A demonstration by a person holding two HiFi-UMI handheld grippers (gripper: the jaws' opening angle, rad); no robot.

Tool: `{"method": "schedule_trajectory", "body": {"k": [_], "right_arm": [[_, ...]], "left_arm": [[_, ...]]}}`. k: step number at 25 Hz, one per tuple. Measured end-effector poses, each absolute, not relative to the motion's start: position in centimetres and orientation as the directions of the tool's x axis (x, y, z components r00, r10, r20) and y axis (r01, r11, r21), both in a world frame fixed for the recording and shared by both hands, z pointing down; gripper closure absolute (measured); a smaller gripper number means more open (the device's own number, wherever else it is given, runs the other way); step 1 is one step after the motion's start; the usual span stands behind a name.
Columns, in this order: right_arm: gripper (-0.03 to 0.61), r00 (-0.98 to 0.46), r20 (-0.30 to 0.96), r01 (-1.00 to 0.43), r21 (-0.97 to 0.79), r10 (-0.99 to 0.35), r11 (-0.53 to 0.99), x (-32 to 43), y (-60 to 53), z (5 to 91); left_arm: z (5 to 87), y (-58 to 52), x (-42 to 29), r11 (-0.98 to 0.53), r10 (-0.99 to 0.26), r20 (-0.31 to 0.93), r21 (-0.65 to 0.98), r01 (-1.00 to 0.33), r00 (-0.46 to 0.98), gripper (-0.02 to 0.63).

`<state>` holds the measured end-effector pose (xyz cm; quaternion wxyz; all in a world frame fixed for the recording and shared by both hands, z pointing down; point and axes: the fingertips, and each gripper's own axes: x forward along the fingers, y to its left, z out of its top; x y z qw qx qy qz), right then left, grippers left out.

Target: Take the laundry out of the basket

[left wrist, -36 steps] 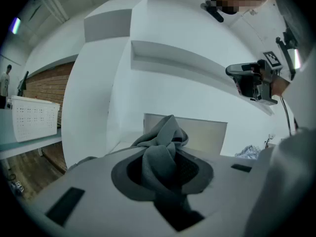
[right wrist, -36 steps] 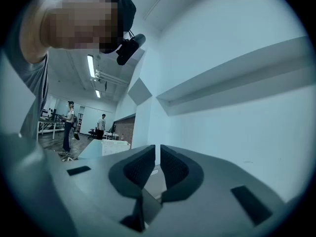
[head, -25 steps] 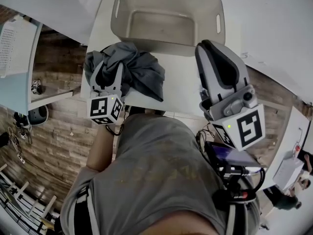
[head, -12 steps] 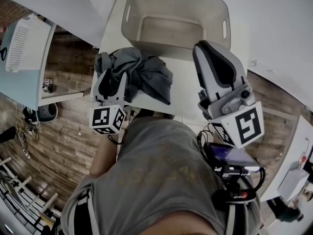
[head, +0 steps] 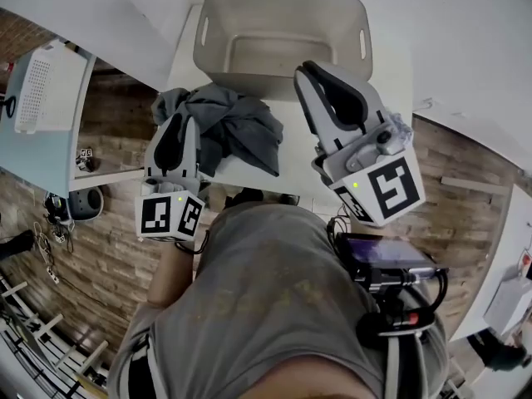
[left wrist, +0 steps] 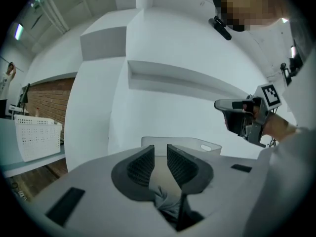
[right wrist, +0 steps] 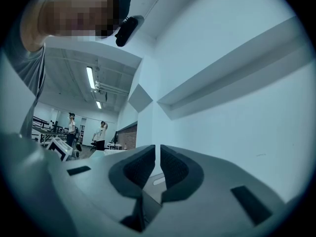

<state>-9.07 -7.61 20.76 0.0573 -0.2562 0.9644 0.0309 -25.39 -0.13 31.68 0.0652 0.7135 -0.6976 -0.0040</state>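
The beige basket (head: 278,23) stands with nothing in it at the back of the white table (head: 303,160); its rim (left wrist: 197,144) also shows beyond the left jaws. The dark grey laundry (head: 237,127) lies heaped on the table in front of it. My left gripper (head: 174,121) hovers level over the heap's left edge. Its jaws have just been closing to a narrow gap, and nothing is between the pads (left wrist: 140,164). Grey cloth (left wrist: 165,201) shows below them. My right gripper (head: 314,69) hangs shut and holds nothing, to the right of the heap near the basket's front; its jaws (right wrist: 158,164) point at the wall.
A white perforated crate (head: 37,86) sits on a pale blue shelf at the left, also seen as the crate (left wrist: 34,137). The table's front edge is right by the person's body, with wood floor on both sides. Two people (right wrist: 101,135) stand far off in the room.
My left gripper has lifted off the laundry heap and its jaws have drawn in from wide open to a narrow gap. The heap stays on the table. The right gripper stays shut.
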Motion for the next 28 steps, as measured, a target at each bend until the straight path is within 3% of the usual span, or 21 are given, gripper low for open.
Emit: {"method": "schedule_trajectory", "body": {"k": [7, 19, 28], "right_arm": [[0.541, -0.859, -0.105, -0.508, 0.061, -0.501, 0.859, -9.2, -8.0, 22.3], [0.549, -0.833, -0.125, -0.550, 0.084, -0.539, 0.831, -9.3, -8.8, 21.8], [0.557, -0.822, -0.138, -0.566, 0.101, -0.552, 0.818, -9.4, -8.9, 21.2]], "left_arm": [[26.5, -2.3, -23.3, -0.060, -0.998, -0.025, 0.031, -0.998, 0.059, 0.604], [20.8, -4.6, -20.8, -0.081, -0.989, -0.129, 0.029, -0.996, 0.076, 0.604], [21.0, -4.9, -19.8, -0.103, -0.986, -0.134, 0.049, -0.994, 0.096, 0.604]]}}
